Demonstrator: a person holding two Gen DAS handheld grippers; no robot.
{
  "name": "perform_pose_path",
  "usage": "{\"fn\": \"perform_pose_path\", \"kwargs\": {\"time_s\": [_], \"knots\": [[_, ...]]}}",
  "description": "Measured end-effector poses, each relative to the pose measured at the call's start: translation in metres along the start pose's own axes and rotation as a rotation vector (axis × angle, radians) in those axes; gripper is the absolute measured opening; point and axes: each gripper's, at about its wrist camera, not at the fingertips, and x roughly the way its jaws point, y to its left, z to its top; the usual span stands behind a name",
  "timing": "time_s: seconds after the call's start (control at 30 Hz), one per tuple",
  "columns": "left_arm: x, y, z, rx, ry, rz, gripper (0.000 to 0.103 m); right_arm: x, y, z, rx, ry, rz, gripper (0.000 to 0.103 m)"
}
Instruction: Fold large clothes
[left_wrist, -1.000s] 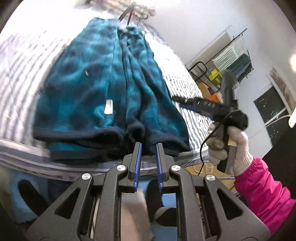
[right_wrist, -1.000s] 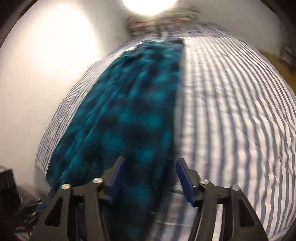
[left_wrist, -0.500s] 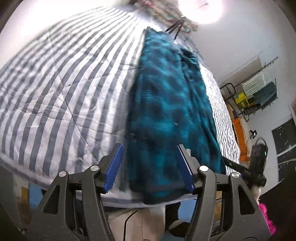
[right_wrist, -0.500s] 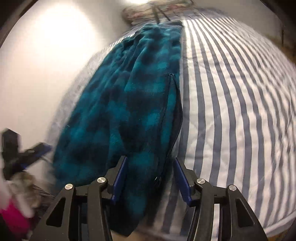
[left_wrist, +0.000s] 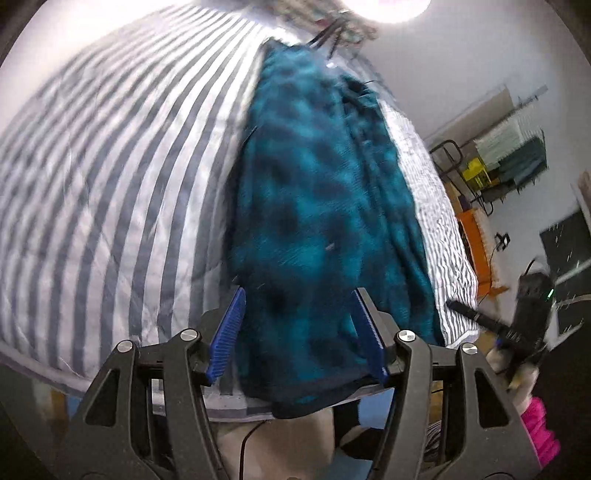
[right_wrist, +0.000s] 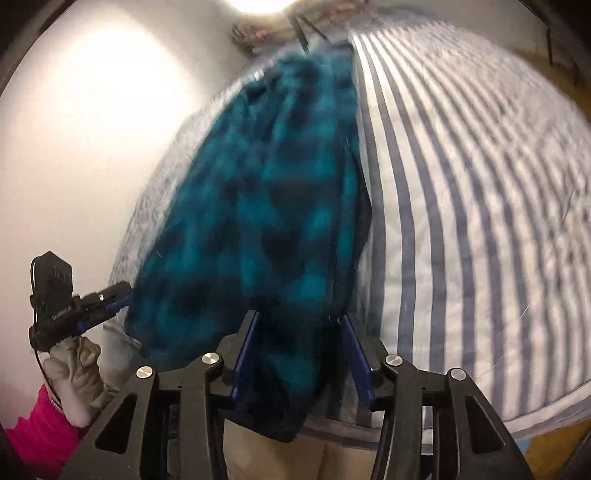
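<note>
Striped bed (left_wrist: 110, 192) carries the teal fleece garment (left_wrist: 317, 221), hem at its near edge for gripping; left hand-held gripper (left_wrist: 301, 332) open, right hand-held gripper (right_wrist: 301, 354) closing around the hem, not yet pinching.

Legible text | I read none | faint print on the left gripper (right_wrist: 110, 299) body, too blurred to read

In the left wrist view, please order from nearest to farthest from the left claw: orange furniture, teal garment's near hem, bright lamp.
1. Teal garment's near hem: just beyond the left claw.
2. Orange furniture: right, beside the striped bed.
3. Bright lamp: top, far end.
</note>
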Motion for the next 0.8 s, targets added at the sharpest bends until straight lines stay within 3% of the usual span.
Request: {"fn": "perform_pose_path", "kwargs": {"time_s": [0.17, 0.33, 0.5, 0.67, 0.8], "knots": [[-0.011, -0.030, 0.024, 0.074, -0.013, -0.012, 0.060, -0.024, 0.024, 0.045, -0.075, -0.085, 0.019, 0.048], [-0.026, -0.049, 0.051, 0.027, -0.038, -0.092, 0.060, -0.022, 0.046, 0.111, -0.136, -0.161, 0.051, 0.052], [-0.021, -0.058, 0.069, 0.062, -0.104, -0.069, 0.060, 0.028, 0.060, 0.184, -0.133, -0.120, 0.092, 0.052], [0.004, -0.044, 0.078, -0.018, -0.045, -0.109, 0.060, 0.103, 0.072, 0.246, -0.166, -0.063, 0.072, 0.055], [0.013, -0.050, 0.079, 0.012, -0.017, -0.122, 0.060, 0.168, 0.071, 0.282, -0.167, 0.002, 0.079, 0.061]]}}
